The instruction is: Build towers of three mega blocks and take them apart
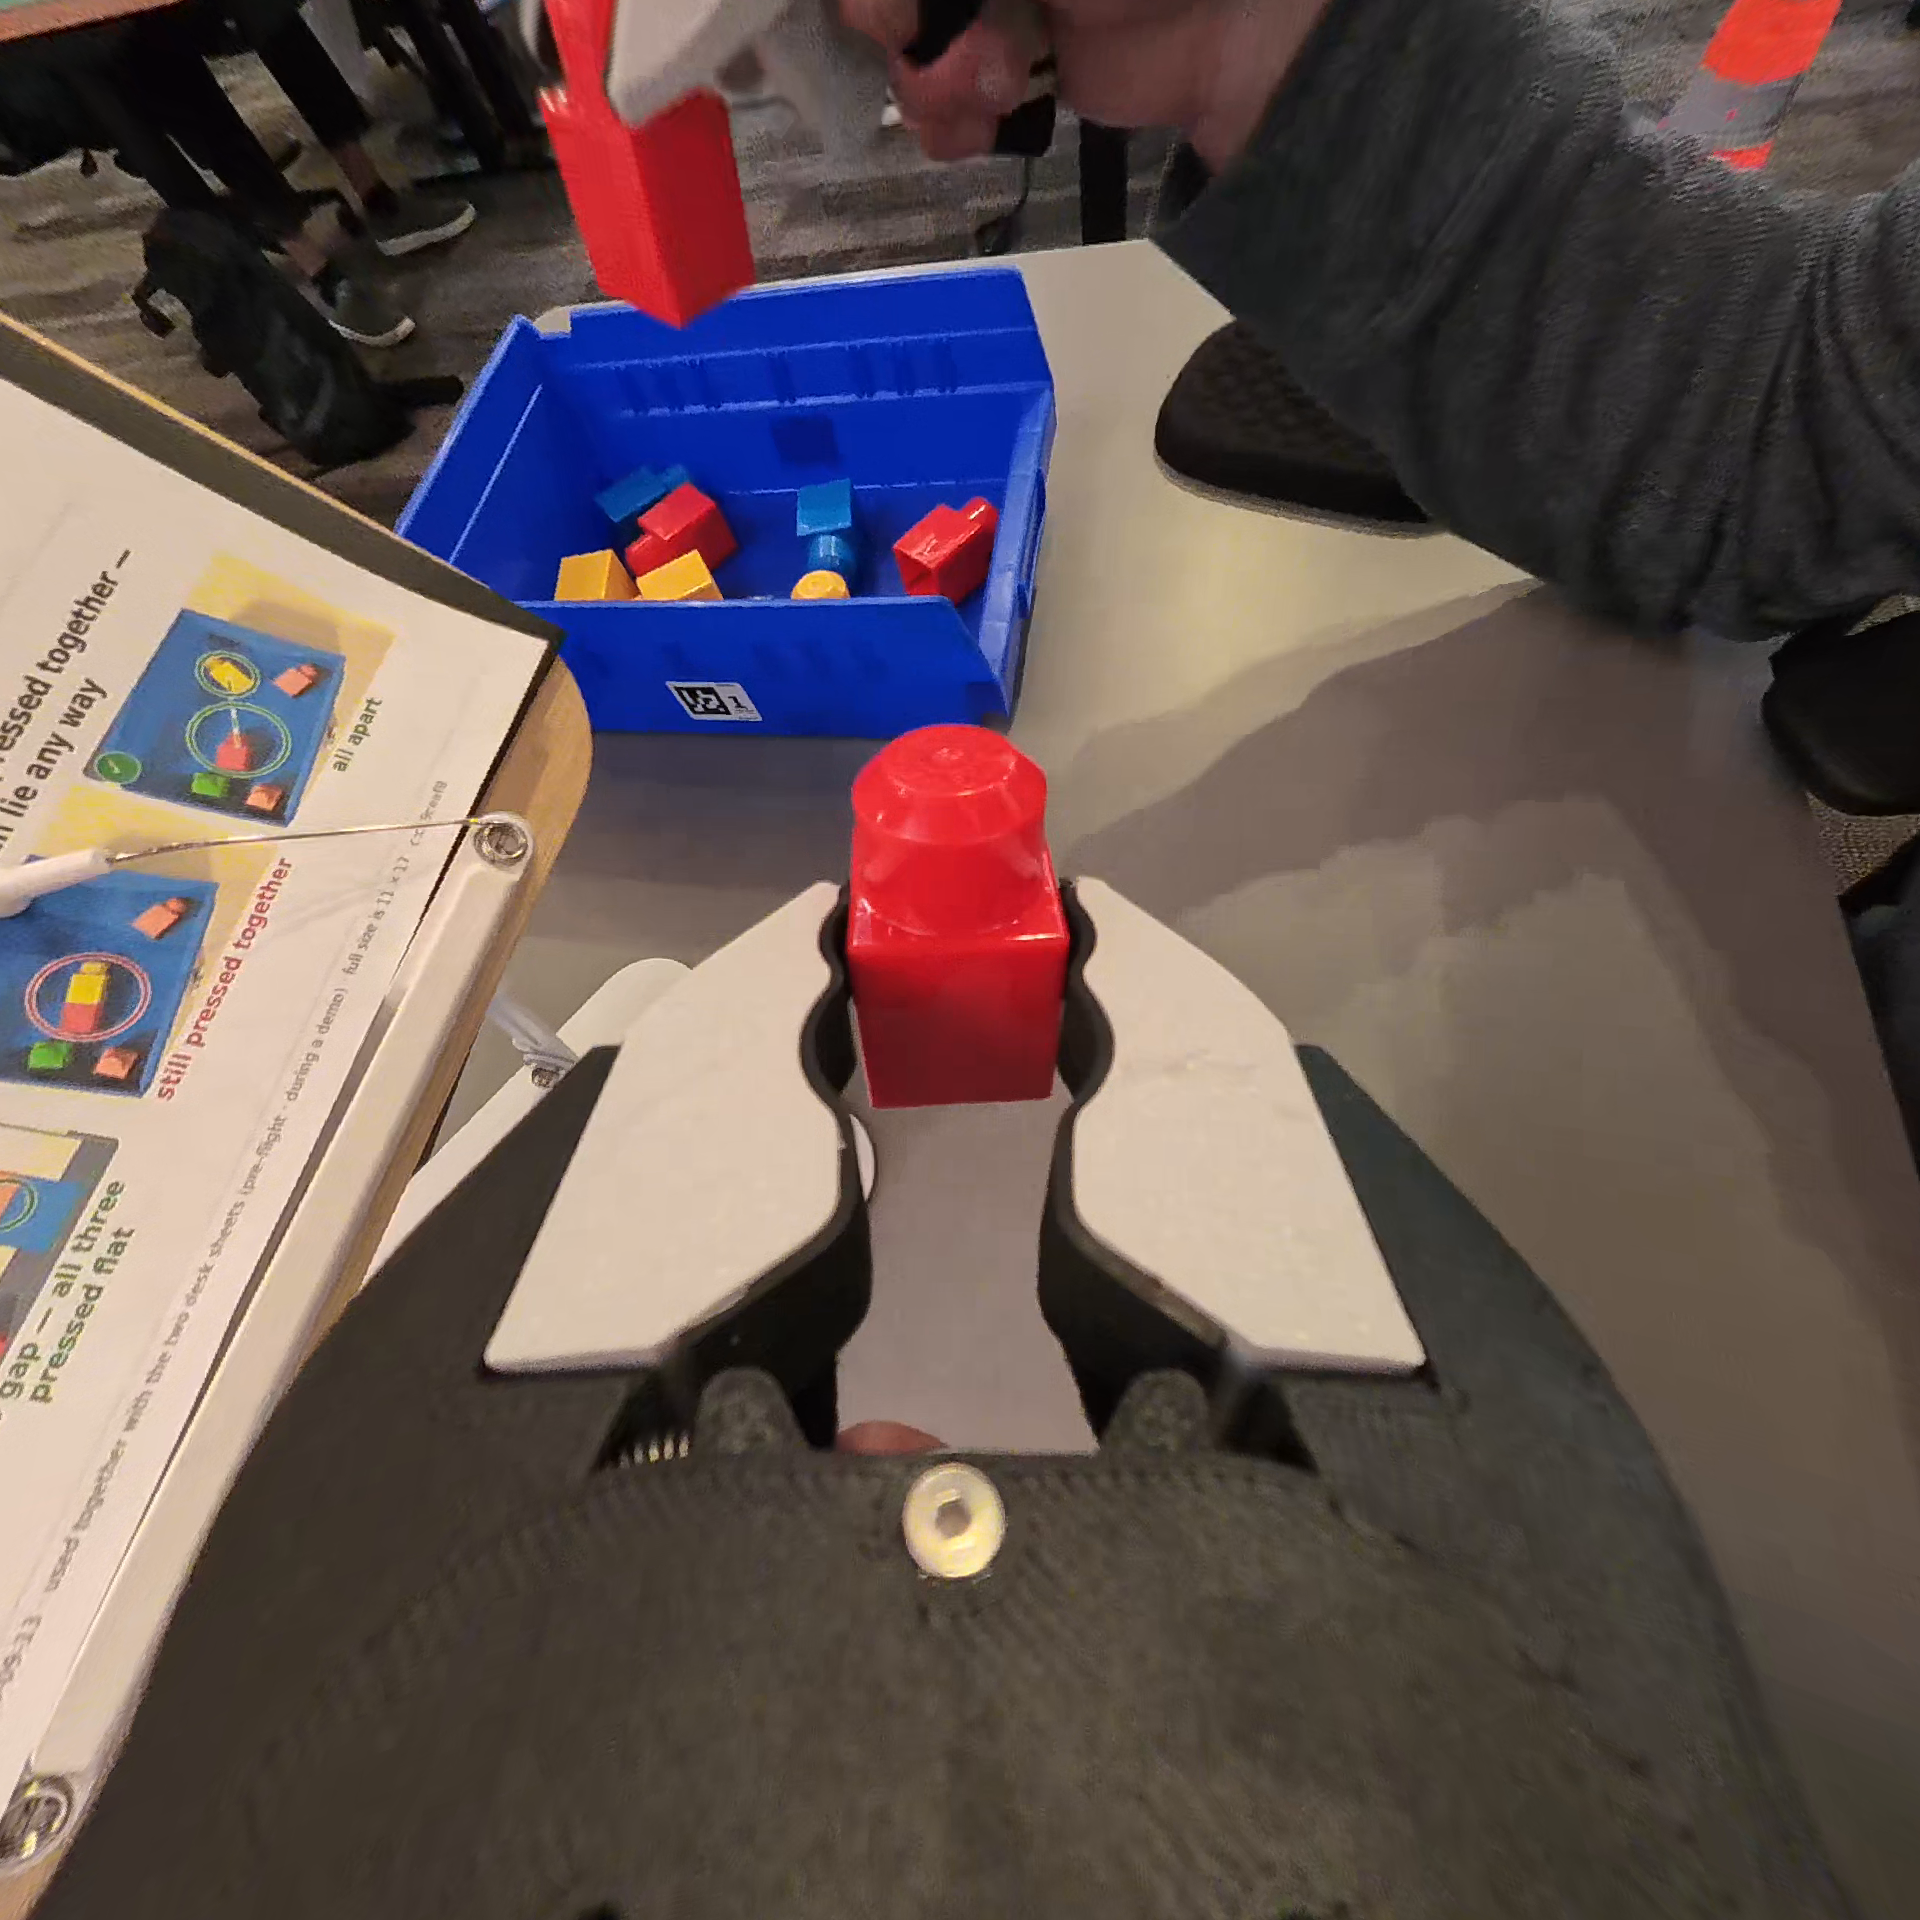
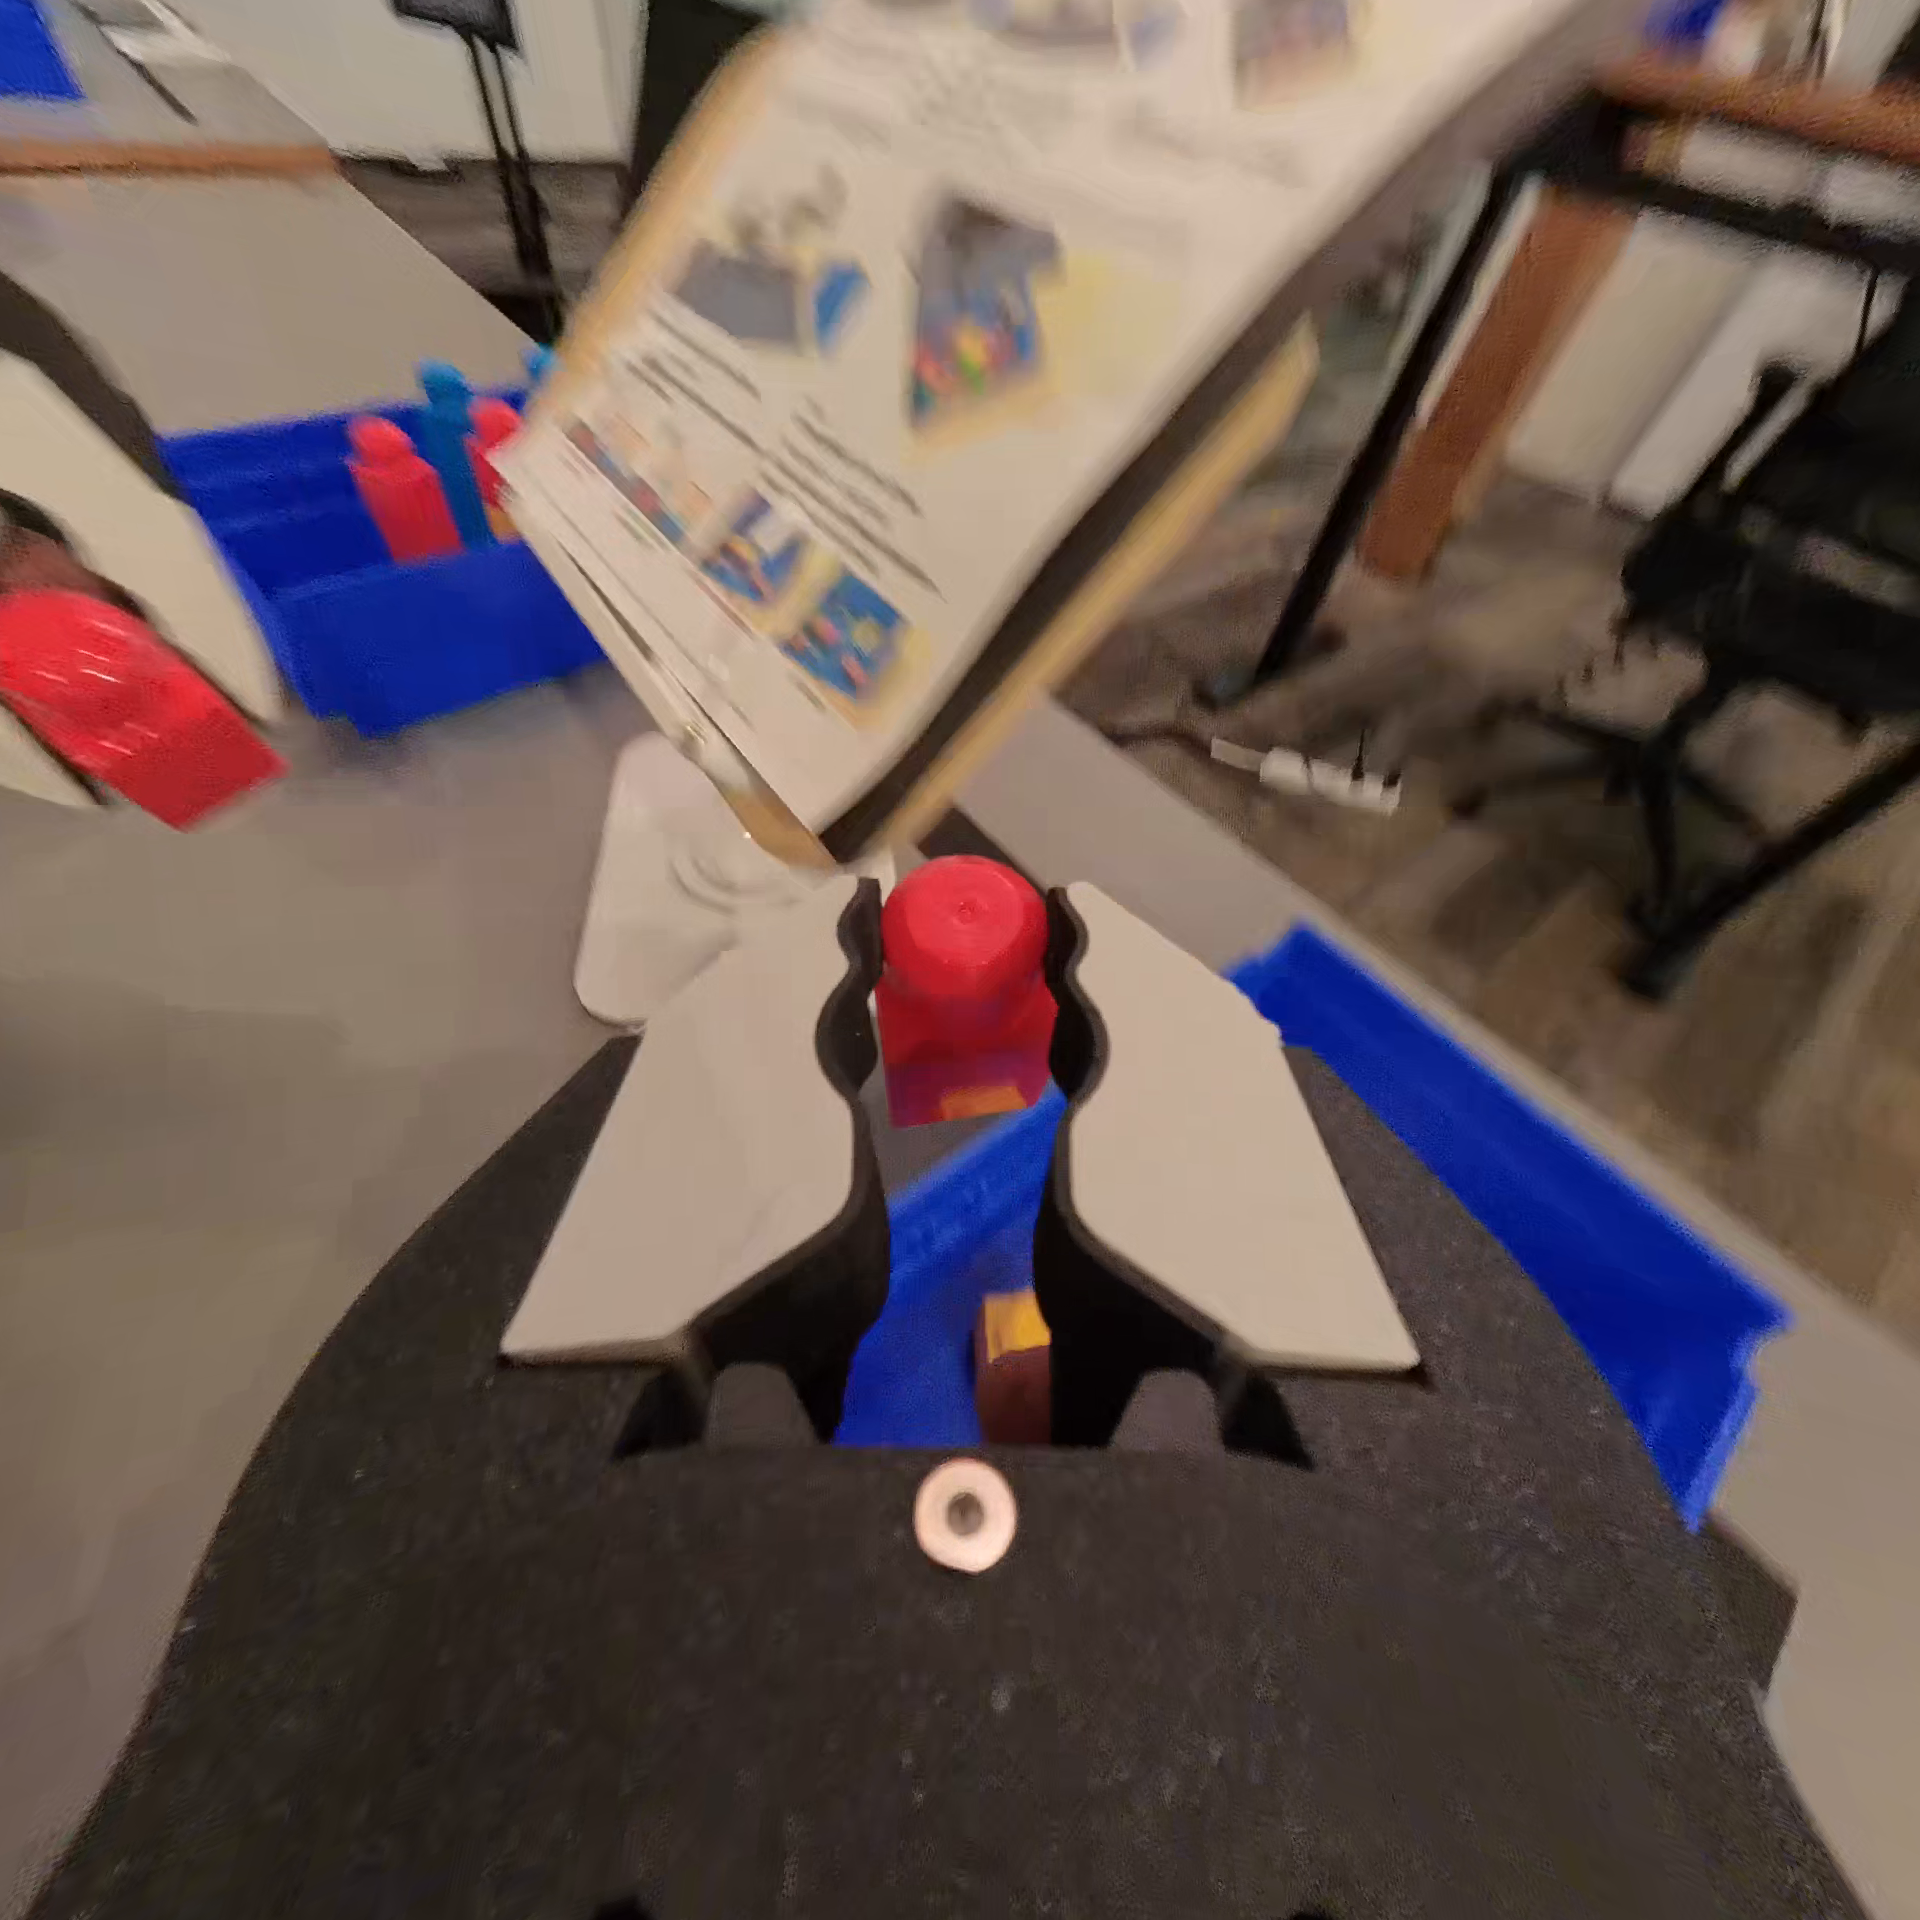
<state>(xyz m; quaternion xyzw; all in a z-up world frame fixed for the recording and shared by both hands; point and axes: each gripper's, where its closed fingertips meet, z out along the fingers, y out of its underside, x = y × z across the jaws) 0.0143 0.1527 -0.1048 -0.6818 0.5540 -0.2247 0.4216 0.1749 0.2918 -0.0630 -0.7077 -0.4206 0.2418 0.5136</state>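
Observation:
My left gripper (image 1: 958, 935) is shut on a red mega block (image 1: 956, 935), stud pointing forward, held over the grey table (image 1: 1403, 935). It also shows at the left edge of the right wrist view (image 2: 114, 707). My right gripper (image 2: 961, 966) is shut on another red mega block (image 2: 961, 987), held above a blue bin (image 2: 1507, 1174). In the left wrist view this red block (image 1: 649, 197) hangs above the blue bin (image 1: 790, 665), which holds several loose red, blue and yellow blocks (image 1: 675, 540).
A tilted instruction board (image 1: 208, 831) on a stand sits to the left; it also shows in the right wrist view (image 2: 935, 416). A second blue bin (image 2: 416, 623) with upright blocks stands behind. A person's sleeve (image 1: 1558, 364) crosses the upper right. My right fingertips sit around 20 cm from my left ones.

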